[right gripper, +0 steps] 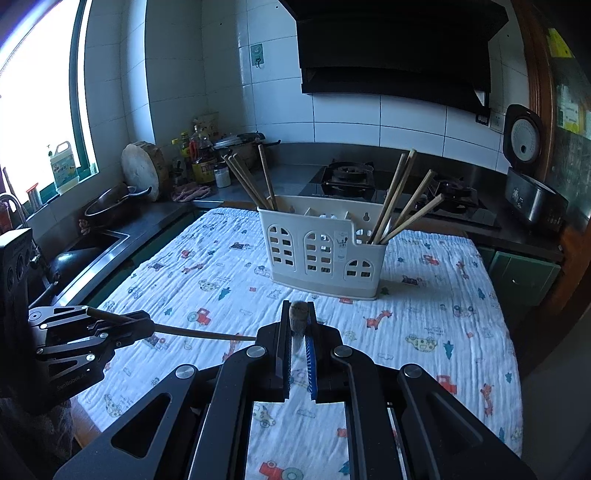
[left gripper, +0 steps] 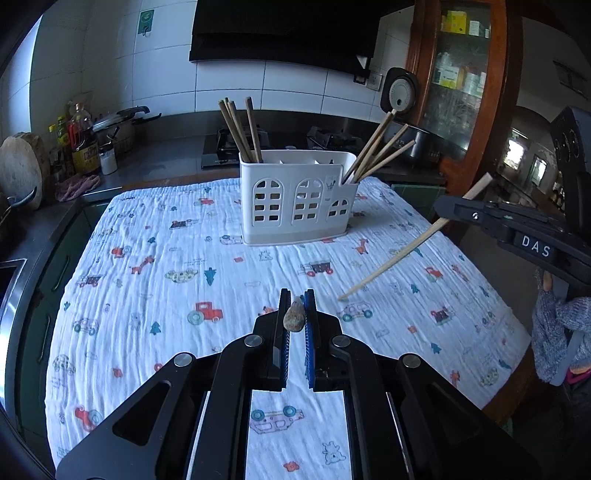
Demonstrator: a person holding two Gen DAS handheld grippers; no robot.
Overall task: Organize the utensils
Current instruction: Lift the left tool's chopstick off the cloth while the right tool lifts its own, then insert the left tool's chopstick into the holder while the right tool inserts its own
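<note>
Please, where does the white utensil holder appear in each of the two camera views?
Left wrist view: white utensil holder stands upper centre, on the far part of the printed cloth.
Right wrist view: upper centre, slightly right.
Shared landmark: the black range hood above it on the tiled wall.

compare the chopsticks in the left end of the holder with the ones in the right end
The left-end chopsticks stand fairly steep and lean left; the right-end chopsticks lean far right at a lower angle. The left group is bunched close; the right group fans apart, tips spread. Both groups are wooden and stand in end compartments of the white utensil holder, the middle showing no chopsticks.
</note>
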